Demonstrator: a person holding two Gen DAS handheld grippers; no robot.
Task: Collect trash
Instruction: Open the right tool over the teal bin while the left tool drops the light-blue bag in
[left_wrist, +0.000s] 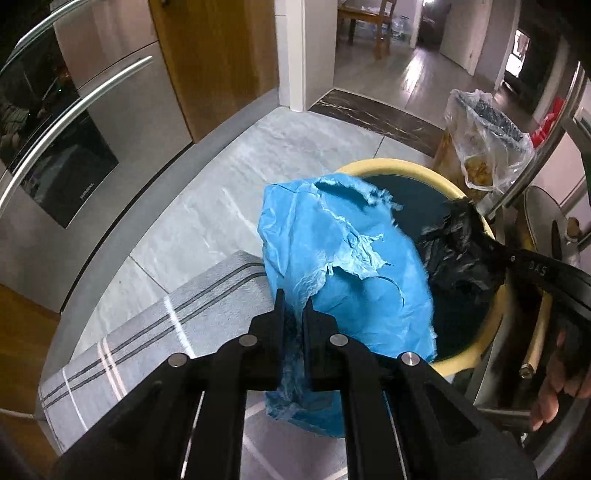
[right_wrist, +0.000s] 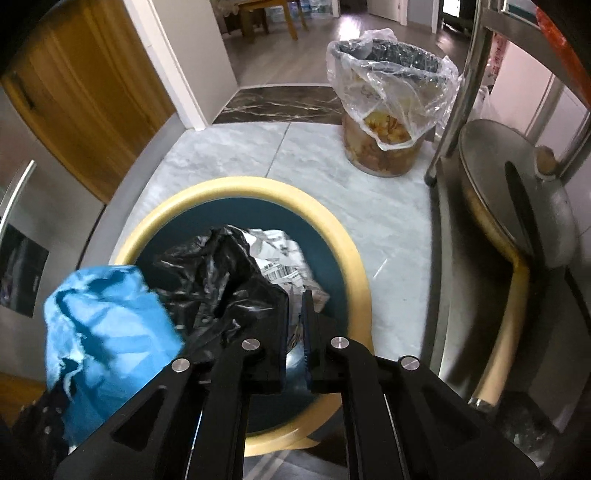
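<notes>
dim, motion-blurred, fisheye-warped edges

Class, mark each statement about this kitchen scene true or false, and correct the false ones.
1. The left gripper grips crumpled blue paper. True.
2. The yellow-rimmed round bin is empty. False: it holds a crumpled black plastic bag and printed white paper.
3. The small clear-lined waste bin stands on the pale tiled floor. True.
4. The clear-lined bin lies tipped over. False: it stands upright.

Home kitchen (steel fridge (left_wrist: 74, 147), pans).
</notes>
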